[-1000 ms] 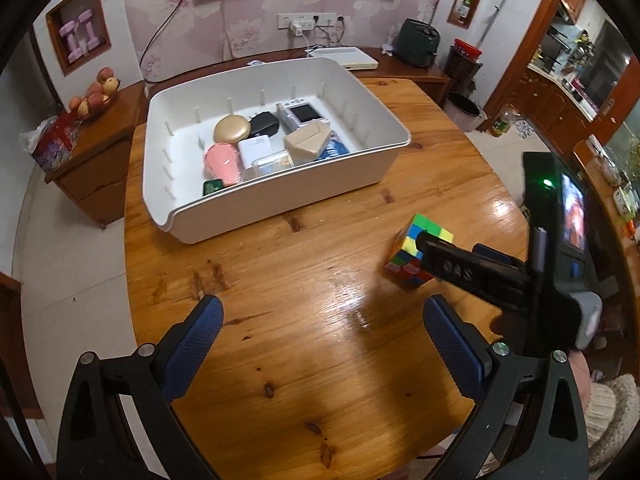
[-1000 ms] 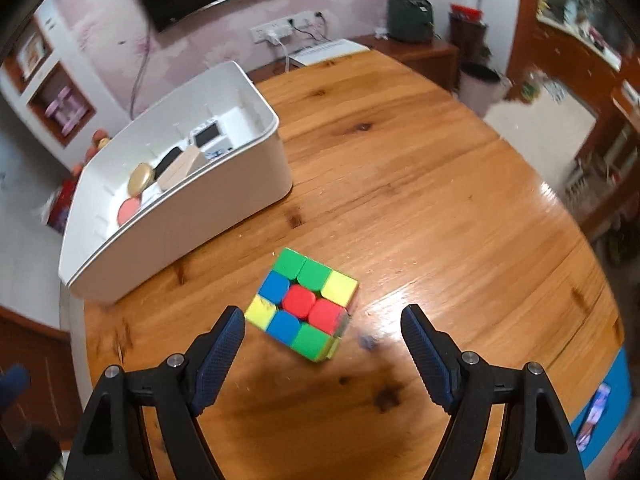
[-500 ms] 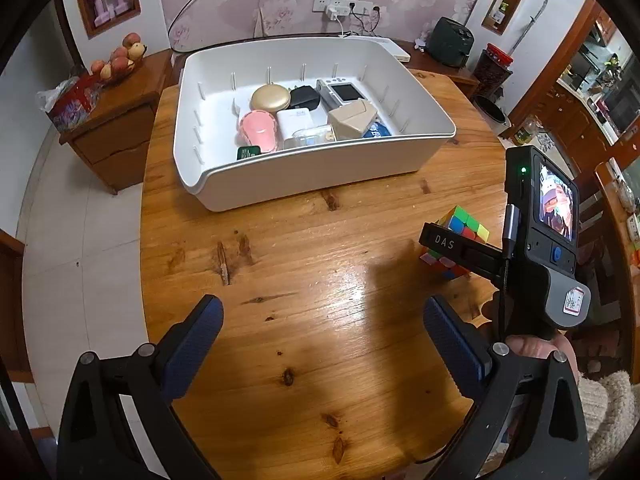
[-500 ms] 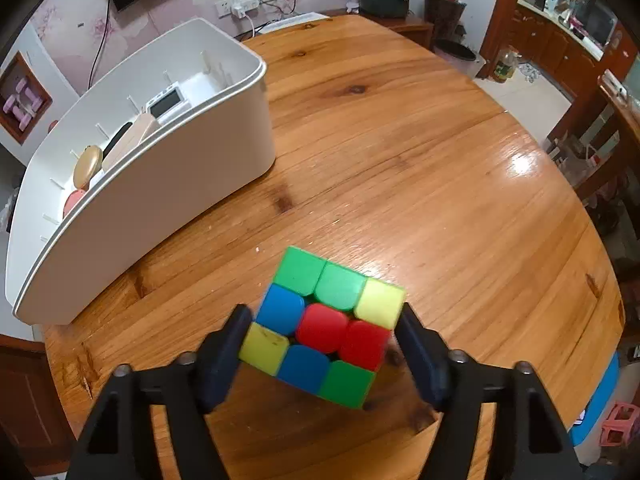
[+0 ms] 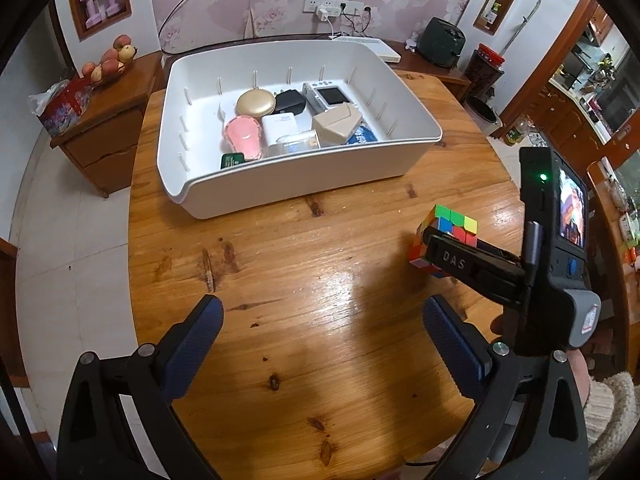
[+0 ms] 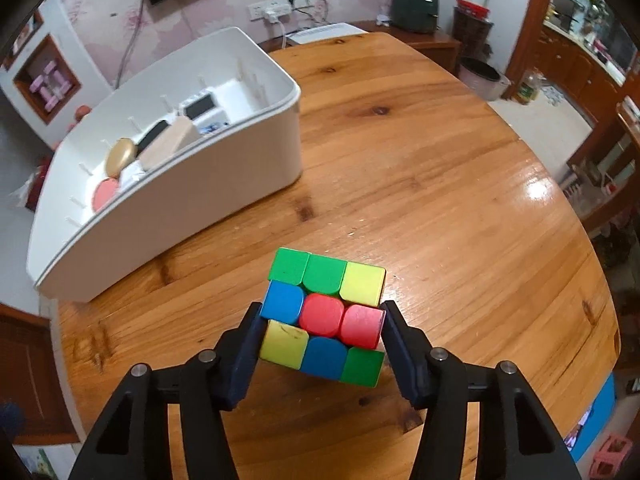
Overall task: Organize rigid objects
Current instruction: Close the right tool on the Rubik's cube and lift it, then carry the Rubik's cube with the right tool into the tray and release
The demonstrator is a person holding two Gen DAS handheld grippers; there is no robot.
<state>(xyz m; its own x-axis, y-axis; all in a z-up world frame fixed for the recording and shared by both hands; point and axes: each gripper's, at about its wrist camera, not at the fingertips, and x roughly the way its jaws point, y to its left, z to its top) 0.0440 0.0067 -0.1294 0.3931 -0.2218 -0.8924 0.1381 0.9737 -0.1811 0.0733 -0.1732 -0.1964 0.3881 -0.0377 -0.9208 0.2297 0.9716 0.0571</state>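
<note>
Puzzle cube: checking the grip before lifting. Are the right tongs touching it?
Touching. The right wrist view shows the right tongs pressed against both sides of the puzzle cube, no gap visible.

fruit bowl [image 5: 108,66] on side cabinet [image 5: 108,128] | pink dumbbells [image 5: 100,2] in niche | toaster [image 5: 442,42]

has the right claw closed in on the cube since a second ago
Yes: the right claw now clamps the multicoloured puzzle cube, nearer the white plastic bin.
</note>
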